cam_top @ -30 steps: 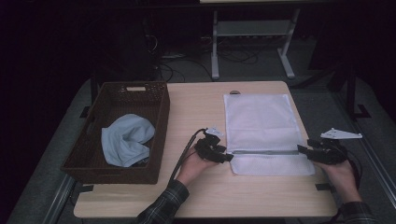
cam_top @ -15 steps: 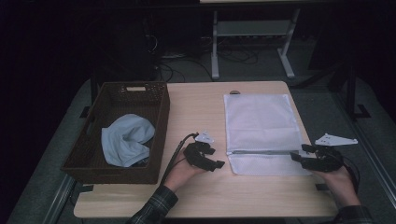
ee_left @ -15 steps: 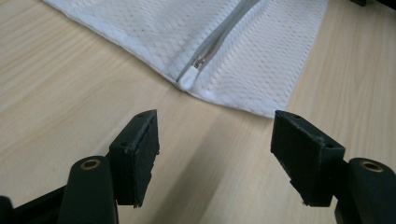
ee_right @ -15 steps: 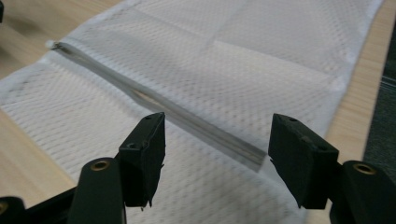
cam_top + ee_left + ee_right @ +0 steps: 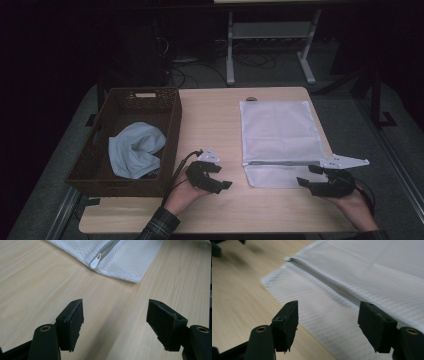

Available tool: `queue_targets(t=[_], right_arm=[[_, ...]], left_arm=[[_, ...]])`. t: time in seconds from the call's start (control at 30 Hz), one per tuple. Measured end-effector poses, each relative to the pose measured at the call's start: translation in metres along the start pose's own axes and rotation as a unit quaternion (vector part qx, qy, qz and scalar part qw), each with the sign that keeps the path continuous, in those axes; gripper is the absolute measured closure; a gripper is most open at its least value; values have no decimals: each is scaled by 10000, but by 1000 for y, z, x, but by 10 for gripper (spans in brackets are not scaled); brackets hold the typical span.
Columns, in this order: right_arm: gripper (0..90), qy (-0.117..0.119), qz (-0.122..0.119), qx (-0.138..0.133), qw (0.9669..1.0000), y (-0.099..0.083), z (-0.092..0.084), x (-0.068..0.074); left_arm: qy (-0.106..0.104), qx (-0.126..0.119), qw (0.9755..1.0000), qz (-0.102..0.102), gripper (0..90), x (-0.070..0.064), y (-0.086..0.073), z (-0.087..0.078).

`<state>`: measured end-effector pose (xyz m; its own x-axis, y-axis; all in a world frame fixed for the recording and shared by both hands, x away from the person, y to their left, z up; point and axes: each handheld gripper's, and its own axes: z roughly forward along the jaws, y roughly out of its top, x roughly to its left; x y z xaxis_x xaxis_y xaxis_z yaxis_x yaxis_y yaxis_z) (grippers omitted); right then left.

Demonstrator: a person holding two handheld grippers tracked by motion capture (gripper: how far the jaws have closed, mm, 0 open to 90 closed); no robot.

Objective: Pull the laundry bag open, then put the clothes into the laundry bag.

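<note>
A white mesh laundry bag (image 5: 279, 135) lies flat on the right half of the wooden table (image 5: 215, 120), its zipper (image 5: 280, 162) running across near the front. My left gripper (image 5: 222, 176) hovers just left of the bag's front corner. Its jaws have just been opening and stand open with nothing between them. In the left gripper view the zipper pull (image 5: 96, 261) lies ahead of the left gripper (image 5: 115, 312). My right gripper (image 5: 307, 175) sits at the bag's front right corner, its jaws also just opened and empty. In the right gripper view the right gripper (image 5: 328, 312) hovers over the bag (image 5: 367, 277).
A dark wicker basket (image 5: 150, 95) stands at the table's left side with a light blue cloth (image 5: 135, 150) crumpled inside. A small round hole (image 5: 251, 99) marks the table's far edge. Table legs and cables (image 5: 240, 60) lie on the floor beyond.
Both grippers have drawn back from the ends of the zipper line toward the near edge of the table. Their jaws stand wider apart than before.
</note>
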<state>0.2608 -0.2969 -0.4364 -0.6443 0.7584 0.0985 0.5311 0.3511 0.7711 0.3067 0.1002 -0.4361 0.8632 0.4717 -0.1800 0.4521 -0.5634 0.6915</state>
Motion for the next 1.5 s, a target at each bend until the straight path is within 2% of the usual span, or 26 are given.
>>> queue_targets(t=[0.1,0.13,0.27,0.37,0.4,0.43,0.57,0.73,1.0,1.17,1.27,1.5], right_arm=[[314,109,-58,3,9999,0,2,9],[306,222,-134,10,9997,0,5,18],[270,434,-208,22,9988,0,13,37],[242,505,-265,21,9984,-1,20,48],[242,505,-265,21,9984,-1,20,48],[226,572,-318,43,9978,-2,24,55],[190,636,-506,95,9966,-4,33,63],[178,734,-637,179,9951,-7,42,67],[161,817,-777,270,9933,-7,51,72],[154,806,-818,243,9931,-7,51,73],[152,812,-747,189,9937,-7,51,72],[152,823,-811,135,9932,-8,48,72]], left_arm=[[24,-2,10000,-3,289,-1,-3,-3],[36,-2,10000,-32,288,-2,-5,-7],[120,18,9999,-35,284,-3,-10,-14],[182,21,9998,-89,273,-4,-12,-21],[182,21,9998,-89,270,-4,-12,-21],[228,24,9997,-95,266,-4,-13,-26],[309,58,9993,-187,257,-4,-11,-34],[395,43,9989,-253,249,-2,-6,-47],[413,59,9987,-281,230,3,3,-61],[460,104,9987,-196,220,6,14,-76],[501,119,9985,-177,206,8,19,-82],[748,132,9971,-72,156,13,34,-105]])
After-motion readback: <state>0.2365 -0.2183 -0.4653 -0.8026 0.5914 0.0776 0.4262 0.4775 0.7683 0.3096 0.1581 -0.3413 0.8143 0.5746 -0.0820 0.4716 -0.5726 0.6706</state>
